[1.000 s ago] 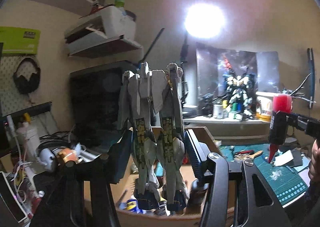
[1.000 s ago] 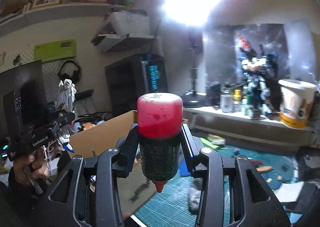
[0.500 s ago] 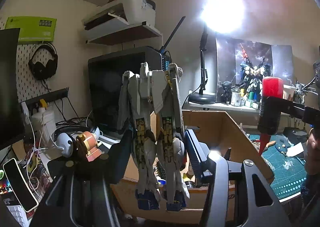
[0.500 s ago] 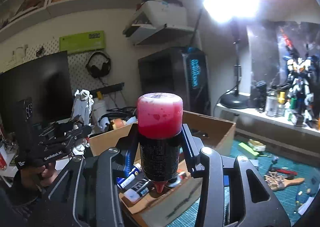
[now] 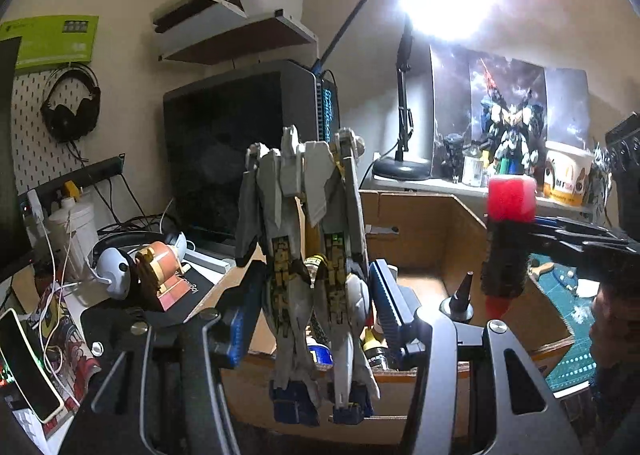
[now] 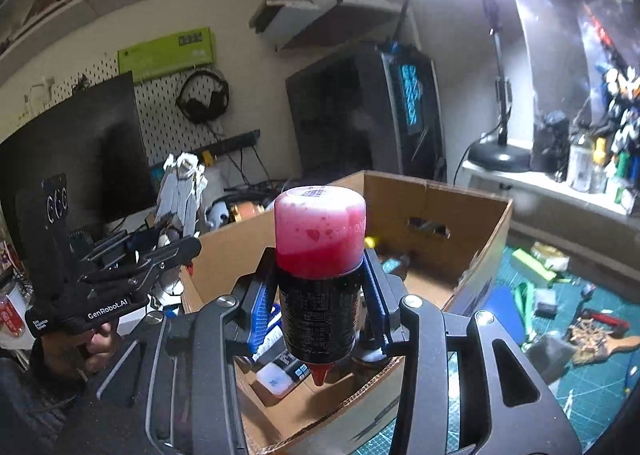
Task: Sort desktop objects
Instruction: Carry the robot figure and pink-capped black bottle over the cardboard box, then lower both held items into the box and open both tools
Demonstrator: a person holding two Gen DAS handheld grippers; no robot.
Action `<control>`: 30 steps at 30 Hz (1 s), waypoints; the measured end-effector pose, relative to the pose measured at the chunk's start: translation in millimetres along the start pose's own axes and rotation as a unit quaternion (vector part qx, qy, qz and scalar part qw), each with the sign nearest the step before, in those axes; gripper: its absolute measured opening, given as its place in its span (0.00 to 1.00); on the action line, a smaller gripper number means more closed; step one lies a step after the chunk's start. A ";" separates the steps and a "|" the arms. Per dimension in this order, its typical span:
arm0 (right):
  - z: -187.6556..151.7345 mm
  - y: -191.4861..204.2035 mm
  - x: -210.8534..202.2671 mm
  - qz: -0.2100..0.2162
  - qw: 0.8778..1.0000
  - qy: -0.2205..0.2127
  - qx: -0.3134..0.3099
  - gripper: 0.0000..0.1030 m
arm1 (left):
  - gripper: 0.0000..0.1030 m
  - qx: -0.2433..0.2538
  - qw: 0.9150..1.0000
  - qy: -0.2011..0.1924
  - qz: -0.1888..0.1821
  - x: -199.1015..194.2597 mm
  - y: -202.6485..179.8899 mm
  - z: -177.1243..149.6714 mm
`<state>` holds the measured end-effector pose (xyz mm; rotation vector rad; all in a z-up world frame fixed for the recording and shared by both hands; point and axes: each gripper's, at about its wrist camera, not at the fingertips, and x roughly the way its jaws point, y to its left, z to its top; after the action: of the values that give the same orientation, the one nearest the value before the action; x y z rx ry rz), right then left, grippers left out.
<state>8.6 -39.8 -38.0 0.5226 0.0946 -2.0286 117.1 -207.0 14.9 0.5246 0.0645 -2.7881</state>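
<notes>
— Left gripper is doing what?
— Clamping a grey-white plastic robot model, upside down, over the open brown cardboard box.
— And the right gripper?
— Squeezing an inverted dark bottle with red liquid above that box, whose small bottles are crowding the floor; a black speaker is standing behind.

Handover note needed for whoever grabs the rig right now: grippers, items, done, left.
Left gripper: shut on the grey robot model, held upright at the near edge of the cardboard box.
Right gripper: shut on the red bottle, nozzle down, over the box.
Done: several small bottles and tubes already lie in the box.
Left: drop both held items, then clear the tools on the green cutting mat.
</notes>
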 end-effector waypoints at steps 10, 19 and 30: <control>13.3 -7.2 19.8 -0.008 1.000 0.025 -0.004 0.37 | 0.51 0.007 0.998 0.056 -0.005 32.9 -2.0 19.6; 44.0 -28.6 39.7 -0.005 0.999 0.038 0.012 0.37 | 0.51 0.028 0.996 0.080 -0.005 71.7 -9.6 48.7; 64.5 -77.6 92.4 -0.028 0.993 0.097 0.061 0.37 | 0.51 0.070 0.974 0.216 -0.009 142.8 -24.4 69.0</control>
<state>-116.2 -94.9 -28.4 0.8015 0.1046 -2.0426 -41.1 -231.3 27.3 1.1619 -0.0340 -2.6563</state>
